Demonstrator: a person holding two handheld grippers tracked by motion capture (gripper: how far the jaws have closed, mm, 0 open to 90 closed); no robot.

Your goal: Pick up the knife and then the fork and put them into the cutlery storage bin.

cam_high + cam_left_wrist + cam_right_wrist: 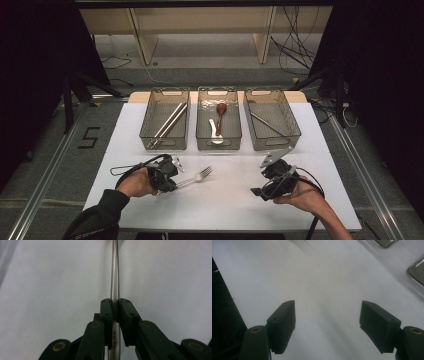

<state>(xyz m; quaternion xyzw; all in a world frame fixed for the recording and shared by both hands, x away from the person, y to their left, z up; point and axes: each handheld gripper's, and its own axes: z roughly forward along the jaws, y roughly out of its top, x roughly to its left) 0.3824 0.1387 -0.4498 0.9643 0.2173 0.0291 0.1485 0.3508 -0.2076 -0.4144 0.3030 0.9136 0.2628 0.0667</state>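
The left hand-held gripper (172,176) has its jaws clamped on the handle of a silver metal fork (196,177), whose tines point right, low over the white tabletop (225,200). In the left gripper view the black pads (106,310) pinch the thin handle (115,277) from both sides, near its end. The right hand-held gripper (270,187) hovers over the tabletop well apart from the fork, its jaws wide open with nothing between them (327,322).

The grip sits far back on a slim, smooth handle, so the heavier tined end may swing or droop when lifted, and the fork could slide out. A tilted fork may also catch a bin's rim.

Three clear, smoky plastic bins stand in a row at the tabletop's far side. The left bin (148,125) holds long metal chopsticks (169,124). The middle bin (202,135) holds a reddish-brown wooden spoon (220,116) and a pale spoon (215,135). The right bin (292,125) holds one slim metal utensil (267,123) lying diagonally, likely the fork's proper place.
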